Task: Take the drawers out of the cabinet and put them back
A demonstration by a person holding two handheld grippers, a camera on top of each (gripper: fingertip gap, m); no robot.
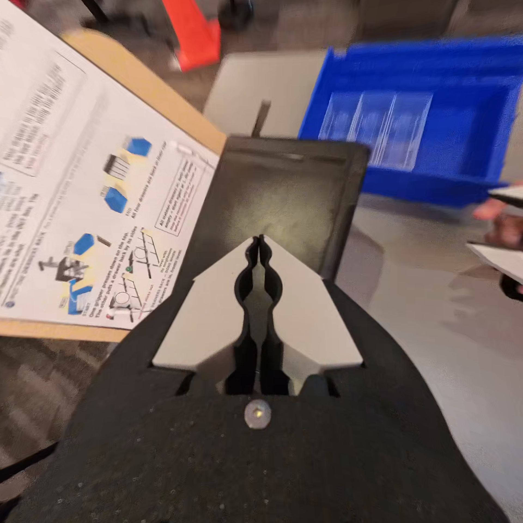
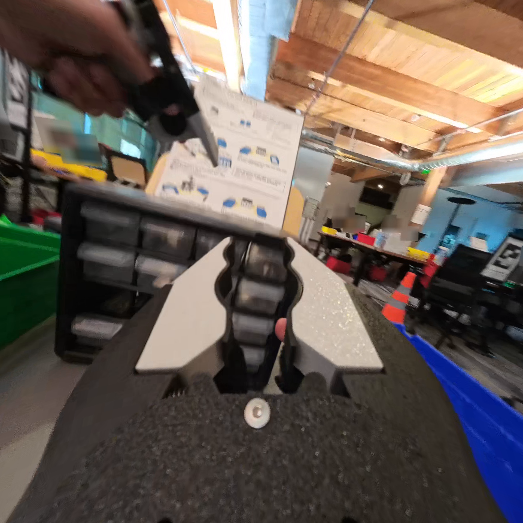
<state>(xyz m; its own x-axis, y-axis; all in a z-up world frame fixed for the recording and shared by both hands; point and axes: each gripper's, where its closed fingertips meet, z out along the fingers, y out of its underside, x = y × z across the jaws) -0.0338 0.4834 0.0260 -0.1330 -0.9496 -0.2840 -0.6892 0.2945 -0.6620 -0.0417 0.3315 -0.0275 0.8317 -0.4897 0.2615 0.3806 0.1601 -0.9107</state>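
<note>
The black cabinet stands on the table with its front toward the right wrist view. It holds several clear drawers, and some lower slots look dark and empty. My right gripper is open, its fingers either side of the rightmost drawer column; I cannot tell if they touch it. My left gripper is shut and empty over the cabinet's top. It also shows in the right wrist view, held by a hand above the cabinet. Three clear drawers lie in a blue bin.
An instruction sheet on cardboard leans behind the cabinet. A green bin stands left of the cabinet and the blue bin to its right. Orange cones stand on the floor. The right gripper shows at the right edge of the left wrist view.
</note>
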